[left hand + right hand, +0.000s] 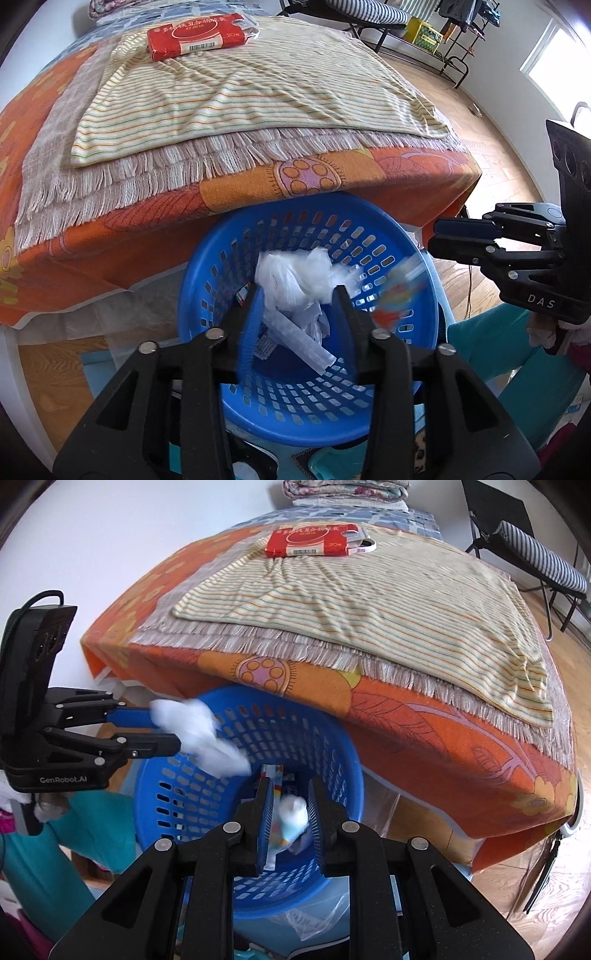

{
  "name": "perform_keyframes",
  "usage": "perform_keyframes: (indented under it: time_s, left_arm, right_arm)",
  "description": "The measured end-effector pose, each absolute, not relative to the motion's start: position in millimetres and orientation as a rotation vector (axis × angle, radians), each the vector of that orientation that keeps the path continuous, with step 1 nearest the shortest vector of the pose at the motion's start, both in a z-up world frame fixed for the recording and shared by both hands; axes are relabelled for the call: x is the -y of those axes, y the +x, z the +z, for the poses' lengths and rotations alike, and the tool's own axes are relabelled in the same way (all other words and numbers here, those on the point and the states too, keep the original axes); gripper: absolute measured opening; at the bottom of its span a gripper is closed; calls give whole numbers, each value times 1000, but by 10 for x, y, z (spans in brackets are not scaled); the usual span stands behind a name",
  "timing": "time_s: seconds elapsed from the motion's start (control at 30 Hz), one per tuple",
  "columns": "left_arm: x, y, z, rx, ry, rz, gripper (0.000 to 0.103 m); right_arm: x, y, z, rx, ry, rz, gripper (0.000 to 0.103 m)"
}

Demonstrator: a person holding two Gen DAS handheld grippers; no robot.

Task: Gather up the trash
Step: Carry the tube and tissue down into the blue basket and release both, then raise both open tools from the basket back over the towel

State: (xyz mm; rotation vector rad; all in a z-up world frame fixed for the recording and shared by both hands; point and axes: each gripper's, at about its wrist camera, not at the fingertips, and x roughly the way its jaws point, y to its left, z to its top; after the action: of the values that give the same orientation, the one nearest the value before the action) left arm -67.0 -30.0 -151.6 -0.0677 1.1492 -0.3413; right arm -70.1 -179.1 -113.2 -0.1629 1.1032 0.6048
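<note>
Over the round blue plastic basket (310, 369), the left gripper (299, 306) is releasing crumpled white plastic (295, 277), jaws parted; the right gripper (290, 812), grasping a colourful wrapper (275, 812), should unclench only above the basket's centre.

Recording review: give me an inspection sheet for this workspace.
Surface: orange cloth under fringed throw and striped towel.
Job's things: blue basket holding white plastic and wrappers.
Clutter: red packet on the towel.
Grippers: left tongs open over the basket; right tongs narrowly apart, colourful wrapper against one pad, grip unclear.
Cables: black cable above left tongs.
Surroundings: wood floor, folding chair, window.
</note>
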Motion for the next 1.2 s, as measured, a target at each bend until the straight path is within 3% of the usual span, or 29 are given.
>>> perform_keyframes:
  time_s: [0.07,0.13,0.2,0.4,1.07,1.2]
  left_arm:
    - [302,-666,-1513,-1149,-69,-344,46]
    - [307,-659,-1514,-1148,-69,-339,60]
    - [295,-658,-1509,-1141,-80,-334,63]
    - [273,-643,-1522,-1153,-96,-327,63]
    - [128,-388,-1308,-1124,-172,-290,64]
    - [51,-174,-1145,-1109,-207,-291,64]
  right_arm:
    - [1786,-701,-1136,-1107,-162,603,18]
    - [1789,-695,-1134,-1110,-155,602,22]
    - [1800,-686,-1128,-1110,-143,600,36]
    - [1812,-666,-1097,-1096,-131,580,54]
    - [1758,-522,-964,-1063,-122,523,64]
    - [1763,-413,-898,-1053,-113,491,78]
